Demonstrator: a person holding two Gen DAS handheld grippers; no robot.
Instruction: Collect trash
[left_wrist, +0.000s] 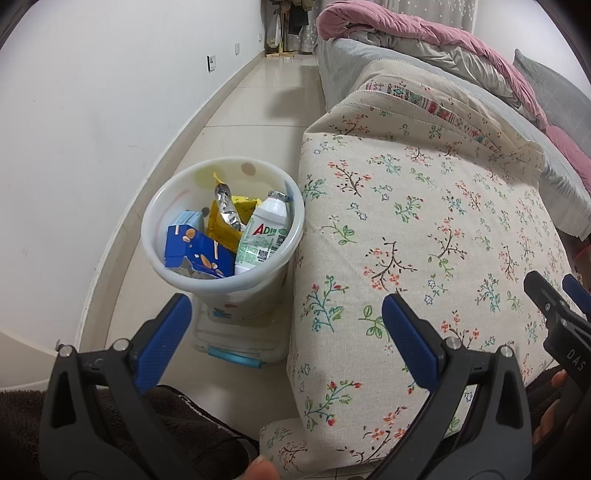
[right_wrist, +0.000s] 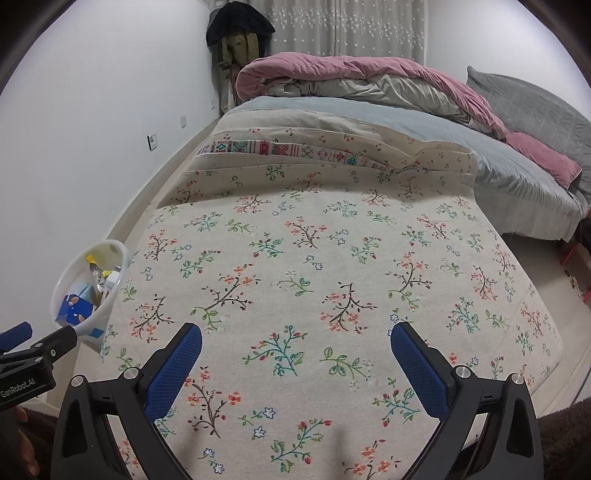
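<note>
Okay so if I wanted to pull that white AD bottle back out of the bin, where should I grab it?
Probably by the neck, just below the foil-topped mouth. The bottle leans in the bin with its top up near the far rim and its base buried among wrappers. Come down from above with the open left gripper, fingers either side of the narrow neck; the wider body sits close against the bin wall.

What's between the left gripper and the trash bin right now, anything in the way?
Nothing visible. The left gripper is open and empty, and the white bin sits on the floor just ahead, beside the floral-covered table, its mouth uncovered.
</note>
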